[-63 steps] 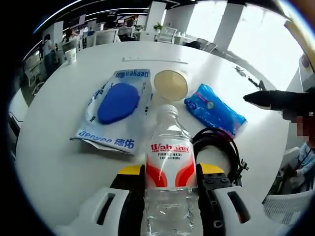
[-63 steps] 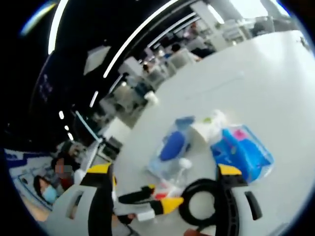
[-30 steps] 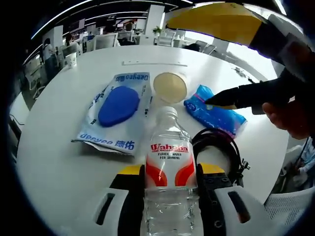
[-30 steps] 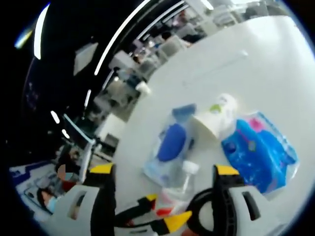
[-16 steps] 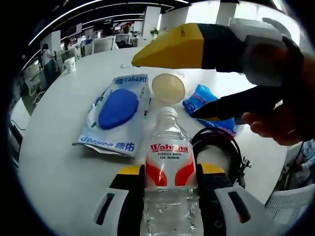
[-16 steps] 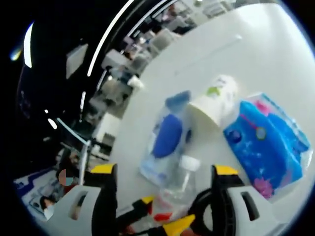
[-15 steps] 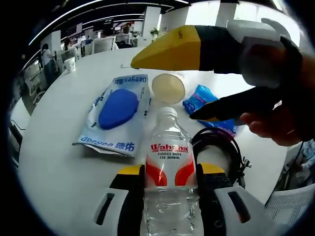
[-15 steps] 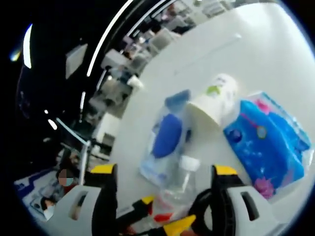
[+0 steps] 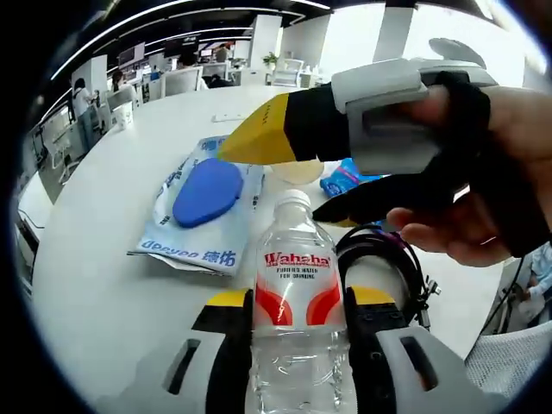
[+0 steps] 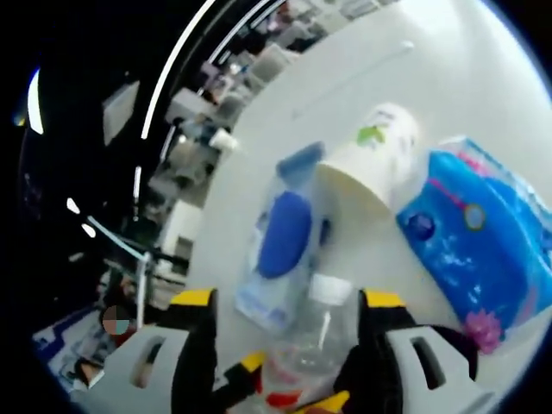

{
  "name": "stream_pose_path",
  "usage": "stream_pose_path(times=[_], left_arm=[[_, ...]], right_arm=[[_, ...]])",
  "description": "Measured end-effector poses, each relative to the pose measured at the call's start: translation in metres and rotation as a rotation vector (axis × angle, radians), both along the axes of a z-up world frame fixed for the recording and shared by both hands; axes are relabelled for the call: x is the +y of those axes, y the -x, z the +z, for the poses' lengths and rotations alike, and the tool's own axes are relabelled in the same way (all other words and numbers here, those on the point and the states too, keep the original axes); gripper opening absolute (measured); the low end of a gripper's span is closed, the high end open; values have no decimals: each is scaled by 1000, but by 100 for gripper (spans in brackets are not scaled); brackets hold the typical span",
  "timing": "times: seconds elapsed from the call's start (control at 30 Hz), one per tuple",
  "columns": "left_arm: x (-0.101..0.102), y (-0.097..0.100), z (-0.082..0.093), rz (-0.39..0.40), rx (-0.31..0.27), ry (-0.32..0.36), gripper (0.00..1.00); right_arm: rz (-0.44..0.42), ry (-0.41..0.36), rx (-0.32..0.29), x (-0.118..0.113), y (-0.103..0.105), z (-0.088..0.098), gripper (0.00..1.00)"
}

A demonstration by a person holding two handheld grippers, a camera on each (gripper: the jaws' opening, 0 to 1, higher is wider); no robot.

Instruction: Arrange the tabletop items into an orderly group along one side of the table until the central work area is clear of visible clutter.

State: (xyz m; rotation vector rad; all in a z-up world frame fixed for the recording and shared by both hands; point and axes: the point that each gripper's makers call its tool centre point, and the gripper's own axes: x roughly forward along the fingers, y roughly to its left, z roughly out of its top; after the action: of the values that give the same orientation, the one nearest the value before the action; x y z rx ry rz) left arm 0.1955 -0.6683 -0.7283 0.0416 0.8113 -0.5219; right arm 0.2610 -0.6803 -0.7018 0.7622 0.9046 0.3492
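Here left tongs (image 9: 297,323) clamp bottle (image 9: 296,293) (upright); right tongs (image 9: 285,172) spread above.

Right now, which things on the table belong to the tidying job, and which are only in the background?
Belong to the job:
water bottle, held by the left gripper
wipes pack with blue lid
paper cup
blue tissue pack
black cable coil
right gripper, open

Just lying about:
office chairs
small cup at the far table edge
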Motion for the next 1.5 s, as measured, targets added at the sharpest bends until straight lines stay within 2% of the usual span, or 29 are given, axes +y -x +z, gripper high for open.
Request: stream_pose_path(times=[0.13,0.47,0.6,0.7,0.87,1.03,1.2,1.3,1.5], left_arm=[[0,0,0,-1,1,1,42],[0,0,0,-8,-6,0,42],[1,-1,0,-6,-2,7,42],[1,-1,0,-7,-3,10,42],[-1,0,1,-20,-15,-3,42],[0,-1,1,-16,-18,1,42],[0,-1,1,-17,-21,3,41],[2,-1,1,-9,-20,10,41],[3,-1,4,-14,-43,17,40]], right_arm=[[0,10,-1,1,-2,-5,56],[-3,27,16,2,0,-12,50],[-51,27,40,-5,-2,-19,39],[-57,27,50,-8,-2,-22,34],[-42,34,62,-6,-1,-24,33],[-40,68,64,-10,0,-29,25],[-64,34,77,-11,-2,-29,22],[-80,8,68,-10,-2,-26,21],[-77,4,9,-7,-4,-18,20]])
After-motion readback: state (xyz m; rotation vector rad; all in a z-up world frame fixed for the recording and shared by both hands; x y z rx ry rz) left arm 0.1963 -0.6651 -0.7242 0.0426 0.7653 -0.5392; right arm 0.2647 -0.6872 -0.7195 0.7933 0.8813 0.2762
